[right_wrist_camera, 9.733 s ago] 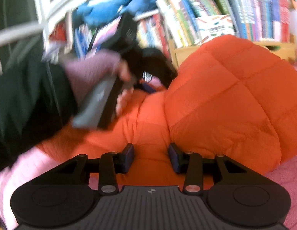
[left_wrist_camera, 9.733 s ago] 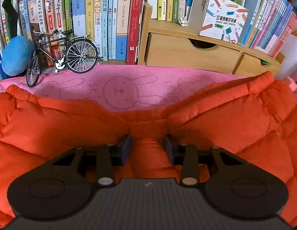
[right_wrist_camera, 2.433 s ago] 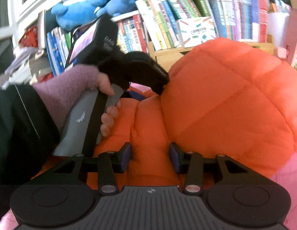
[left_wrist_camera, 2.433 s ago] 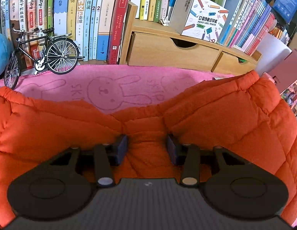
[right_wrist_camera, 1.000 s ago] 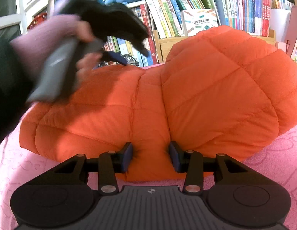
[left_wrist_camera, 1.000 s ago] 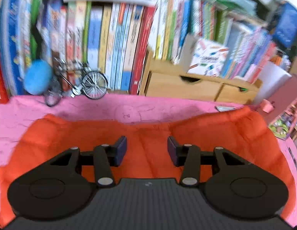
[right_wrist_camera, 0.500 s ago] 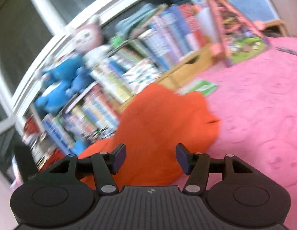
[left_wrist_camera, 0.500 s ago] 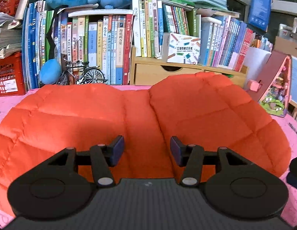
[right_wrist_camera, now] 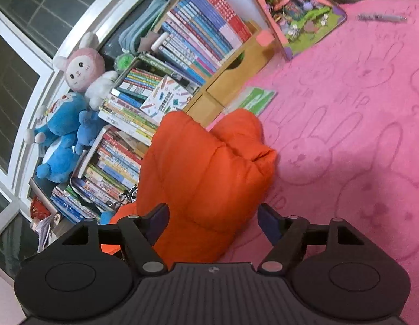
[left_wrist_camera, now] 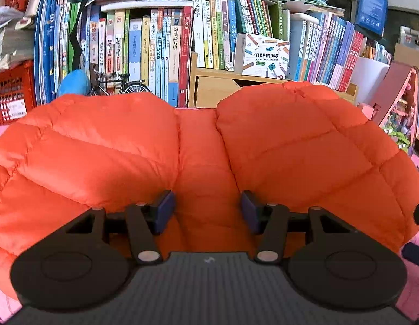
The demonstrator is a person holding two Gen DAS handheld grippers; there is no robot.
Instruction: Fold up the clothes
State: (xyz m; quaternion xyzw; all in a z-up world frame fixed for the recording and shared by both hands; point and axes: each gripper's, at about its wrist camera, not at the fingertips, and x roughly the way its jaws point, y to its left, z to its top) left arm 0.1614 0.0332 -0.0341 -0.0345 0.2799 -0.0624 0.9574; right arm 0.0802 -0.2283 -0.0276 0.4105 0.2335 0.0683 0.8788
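A puffy orange quilted jacket (left_wrist_camera: 290, 146) lies folded in a thick heap on the pink rabbit-print cloth (right_wrist_camera: 344, 113). My left gripper (left_wrist_camera: 206, 211) faces the jacket's near side. Its jaws are opening, and the jacket's middle strip bulges between the pads without being pinched. In the tilted right wrist view the jacket's end (right_wrist_camera: 204, 168) sits ahead. My right gripper (right_wrist_camera: 213, 223) has its jaws opening wide, with the left pad beside the jacket and the right pad over bare cloth.
Behind the jacket stand a packed bookshelf (left_wrist_camera: 160, 54), a wooden drawer unit (left_wrist_camera: 212, 89), a model bicycle (left_wrist_camera: 120, 84) and a red crate (left_wrist_camera: 11, 89). Plush toys (right_wrist_camera: 63, 135) sit on the books. A pink toy house (right_wrist_camera: 296, 13), a green booklet (right_wrist_camera: 252, 98) and a pen (right_wrist_camera: 382, 17) lie right.
Both grippers have let go of the jacket and their jaws have widened. The left one drew back from it. The right one rolled and swung to the jacket's right end.
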